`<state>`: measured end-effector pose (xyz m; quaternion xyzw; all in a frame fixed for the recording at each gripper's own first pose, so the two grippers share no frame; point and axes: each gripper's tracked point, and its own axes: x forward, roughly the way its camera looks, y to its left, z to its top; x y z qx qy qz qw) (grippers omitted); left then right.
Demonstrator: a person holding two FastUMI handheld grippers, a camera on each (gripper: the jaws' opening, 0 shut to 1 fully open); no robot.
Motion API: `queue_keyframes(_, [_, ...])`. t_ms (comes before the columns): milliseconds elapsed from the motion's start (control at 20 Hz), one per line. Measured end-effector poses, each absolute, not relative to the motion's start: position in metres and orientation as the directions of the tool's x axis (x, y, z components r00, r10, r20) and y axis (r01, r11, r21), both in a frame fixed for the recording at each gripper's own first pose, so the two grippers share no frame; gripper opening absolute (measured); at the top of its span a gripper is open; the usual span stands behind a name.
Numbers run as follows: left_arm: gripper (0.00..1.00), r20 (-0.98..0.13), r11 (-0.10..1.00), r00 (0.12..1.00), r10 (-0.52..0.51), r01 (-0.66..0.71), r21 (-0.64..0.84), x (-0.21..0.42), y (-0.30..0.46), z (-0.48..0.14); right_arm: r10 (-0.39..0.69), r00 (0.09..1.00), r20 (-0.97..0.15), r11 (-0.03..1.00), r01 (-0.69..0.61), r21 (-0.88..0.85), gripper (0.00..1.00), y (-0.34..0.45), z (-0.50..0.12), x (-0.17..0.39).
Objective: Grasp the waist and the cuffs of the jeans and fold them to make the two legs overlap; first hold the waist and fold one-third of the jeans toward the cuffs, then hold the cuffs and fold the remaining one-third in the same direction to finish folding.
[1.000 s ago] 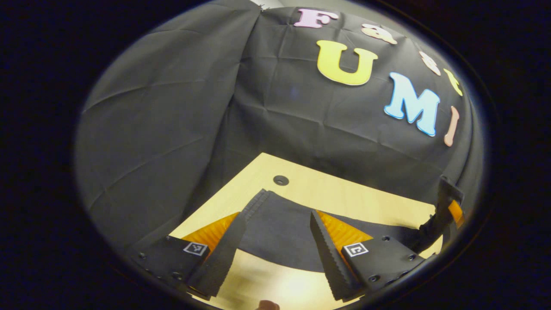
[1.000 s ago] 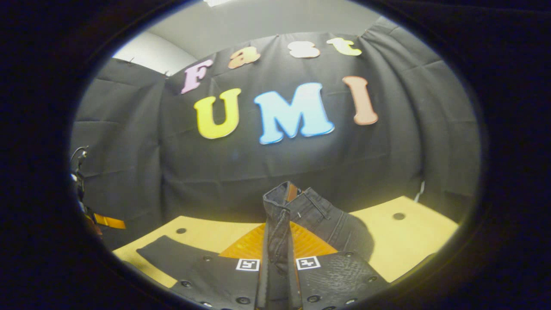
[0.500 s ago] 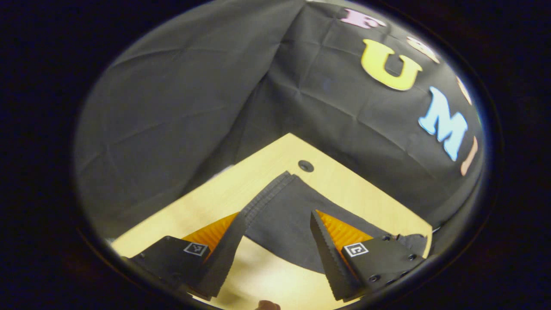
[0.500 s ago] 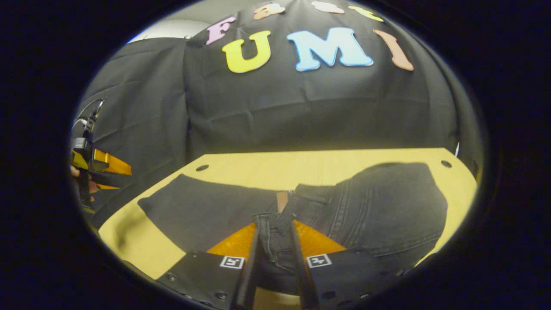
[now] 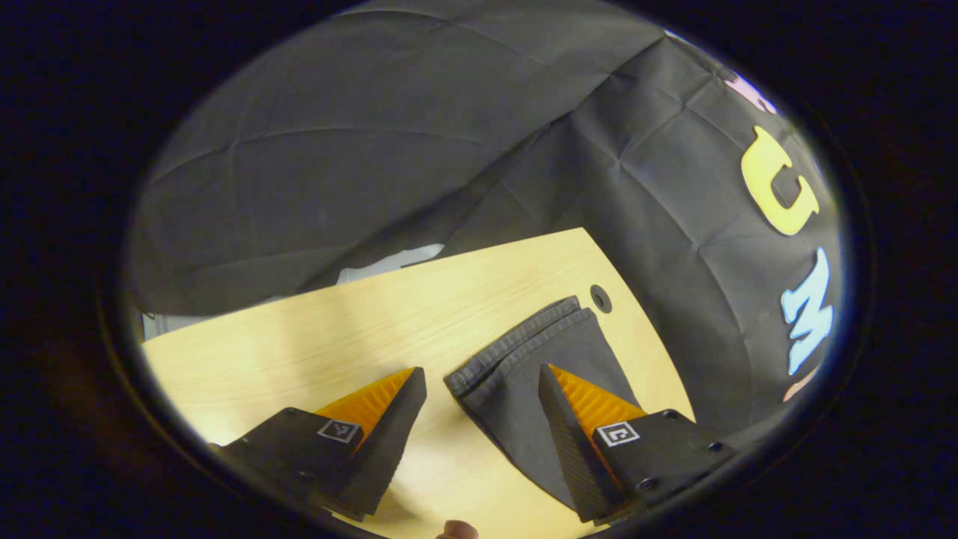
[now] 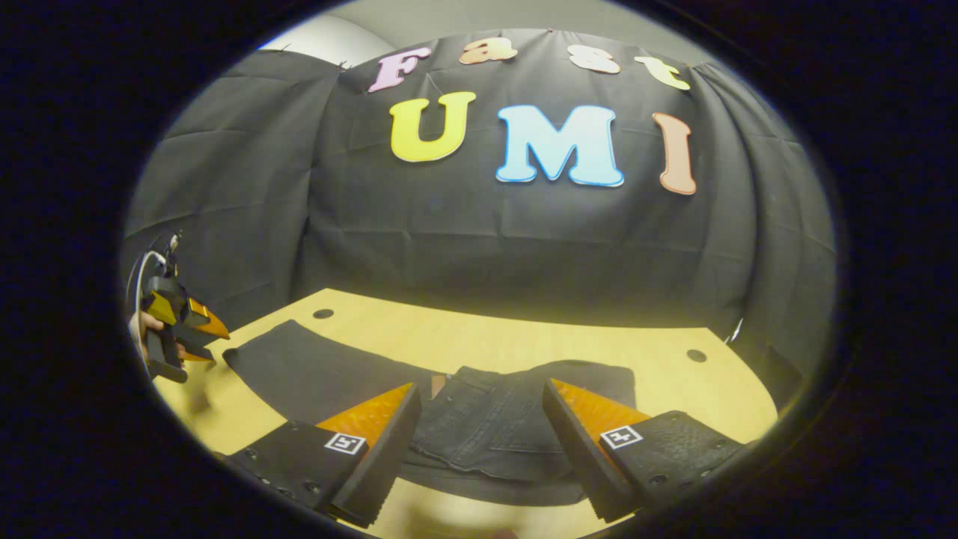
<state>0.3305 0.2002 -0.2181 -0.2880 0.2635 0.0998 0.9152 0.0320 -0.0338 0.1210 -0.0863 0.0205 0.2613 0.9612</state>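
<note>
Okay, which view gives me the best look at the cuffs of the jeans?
The left gripper view: the cuffs lie close up on the table, hem stitching clear, just ahead of the open left claw. The right gripper view shows them small and far off.

A light wooden table (image 6: 524, 340) with round holes carries everything. Dark grey denim jeans (image 6: 494, 419) lie flat on it, partly folded

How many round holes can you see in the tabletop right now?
2 in the right gripper view: one hole at the far left beyond the jeans cuff end, one hole far right near the waist. The jeans may cover others.
</note>
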Motion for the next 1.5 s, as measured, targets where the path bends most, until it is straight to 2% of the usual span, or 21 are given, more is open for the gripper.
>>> queue_keyframes(350, [0.99,-0.482,0.924,0.869,0.112,-0.27,-0.272,0.357,0.183,-0.24,0.414,0.905,-0.095,0.903,-0.422,-0.084,0.97,-0.064,0.148,0.031])
queue_keyframes(550, [0.98,-0.444,0.983,0.878,0.179,-0.175,0.049,0.359,0.168,-0.256,0.385,0.919,-0.083,0.918,-0.391,-0.065,0.97,-0.074,0.157,0.03])
queue_keyframes(600, [0.97,-0.436,0.986,0.884,0.166,-0.154,0.063,0.365,0.167,-0.254,0.379,0.922,-0.082,0.921,-0.384,-0.062,0.97,-0.075,0.158,0.029])
queue_keyframes(900, [0.38,-0.457,0.989,0.887,0.071,-0.124,-0.087,0.37,0.167,-0.245,0.359,0.929,-0.084,0.93,-0.364,-0.045,0.97,-0.083,0.161,0.021])
queue_keyframes(950, [0.37,-0.455,0.985,0.889,0.048,-0.118,-0.127,0.367,0.163,-0.245,0.358,0.93,-0.089,0.931,-0.363,-0.042,0.97,-0.084,0.16,0.019])
queue_keyframes(1000, [0.27,-0.453,0.979,0.891,0.02,-0.109,-0.172,0.37,0.161,-0.244,0.355,0.93,-0.092,0.932,-0.36,-0.041,0.97,-0.085,0.161,0.017])
queue_keyframes(1050, [0.27,-0.456,0.969,0.89,-0.002,-0.111,-0.221,0.367,0.163,-0.239,0.356,0.93,-0.092,0.932,-0.361,-0.043,0.97,-0.086,0.16,0.014])
queue_keyframes(1100, [0.2,-0.454,0.958,0.89,-0.026,-0.108,-0.267,0.368,0.165,-0.234,0.354,0.931,-0.091,0.932,-0.359,-0.046,0.97,-0.088,0.162,0.012])
queue_keyframes(1200, [0.16,-0.454,0.934,0.89,-0.05,-0.119,-0.336,0.36,0.166,-0.227,0.347,0.935,-0.076,0.935,-0.351,-0.054,0.97,-0.093,0.168,0.01])
queue_keyframes(1350, [0.16,-0.408,0.907,0.909,-0.083,-0.1,-0.409,0.356,0.158,-0.203,0.345,0.937,-0.049,0.936,-0.347,-0.056,0.97,-0.104,0.181,0.006])
queue_keyframes(1500, [0.16,-0.334,0.891,0.934,-0.128,-0.04,-0.452,0.336,0.124,-0.154,0.367,0.93,-0.018,0.926,-0.367,-0.083,0.97,-0.111,0.193,0.001])
